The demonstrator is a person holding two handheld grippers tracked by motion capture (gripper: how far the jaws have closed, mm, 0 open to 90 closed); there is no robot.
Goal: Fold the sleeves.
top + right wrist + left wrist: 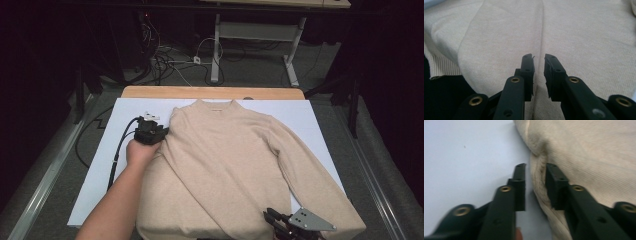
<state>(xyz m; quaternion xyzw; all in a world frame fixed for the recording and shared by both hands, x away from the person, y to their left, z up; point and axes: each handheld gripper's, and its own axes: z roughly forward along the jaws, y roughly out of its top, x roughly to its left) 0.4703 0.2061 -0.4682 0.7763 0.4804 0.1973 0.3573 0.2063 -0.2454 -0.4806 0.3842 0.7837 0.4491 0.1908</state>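
Observation:
A beige knit sweater point(225, 150) lies flat, front up, on a white sheet point(107, 155), its neck toward the far edge. A hand holds my left gripper point(161, 131) at the sweater's left side, just under the shoulder. In the left gripper view the folded edge of the sweater point(539, 182) sits between the parted jaws of that gripper point(535, 167), and a sliver of sheet point(469, 157) shows beside it. My right gripper point(270, 216) is at the hem near the table's front. Its jaws point(539, 56) stand a narrow gap apart over the sweater point(499, 37), along the line where sleeve meets body.
The sheet covers a wooden table point(210, 92). The sweater's right sleeve point(310, 170) runs down to the front right corner. Cables point(170, 62) and a desk frame point(292, 65) are on the floor beyond. Dark space point(439, 95) lies below the ribbed hem.

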